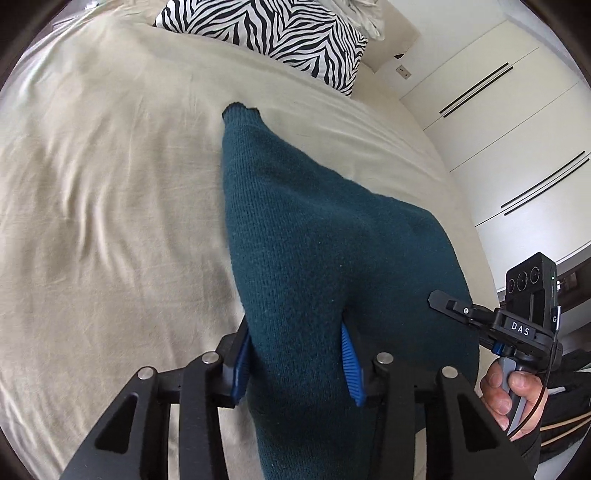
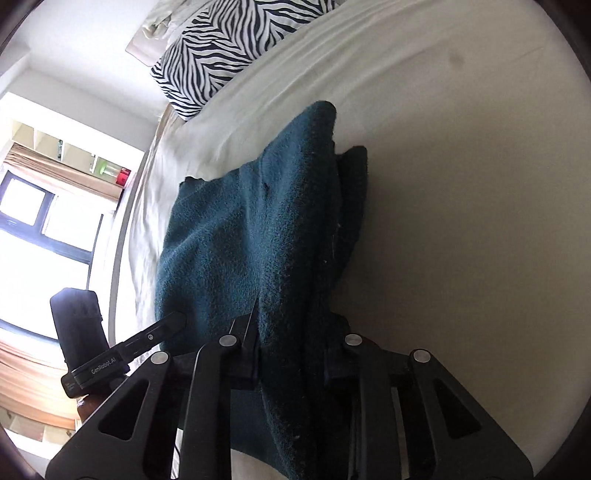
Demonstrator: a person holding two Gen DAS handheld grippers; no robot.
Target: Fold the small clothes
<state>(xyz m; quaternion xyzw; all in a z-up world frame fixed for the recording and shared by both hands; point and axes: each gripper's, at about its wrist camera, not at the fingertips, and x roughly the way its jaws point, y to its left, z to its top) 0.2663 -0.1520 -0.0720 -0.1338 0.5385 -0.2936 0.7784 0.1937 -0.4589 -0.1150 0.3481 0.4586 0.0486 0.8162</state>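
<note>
A dark teal knitted garment (image 1: 314, 251) hangs stretched above a cream bed sheet (image 1: 103, 206). My left gripper (image 1: 297, 360) is shut on its near edge, blue pads pressing the knit from both sides. A narrow cuffed end (image 1: 238, 110) points toward the pillow. In the right wrist view the same garment (image 2: 251, 229) drapes forward from my right gripper (image 2: 291, 354), which is shut on a bunched edge. The right gripper also shows in the left wrist view (image 1: 443, 301) at the garment's right side; the left one shows in the right wrist view (image 2: 173, 321).
A zebra-print pillow (image 1: 280, 33) lies at the head of the bed, also in the right wrist view (image 2: 218, 55). White wardrobe doors (image 1: 517, 129) stand to the right. A window (image 2: 40, 236) and shelves (image 2: 74, 155) are on the left.
</note>
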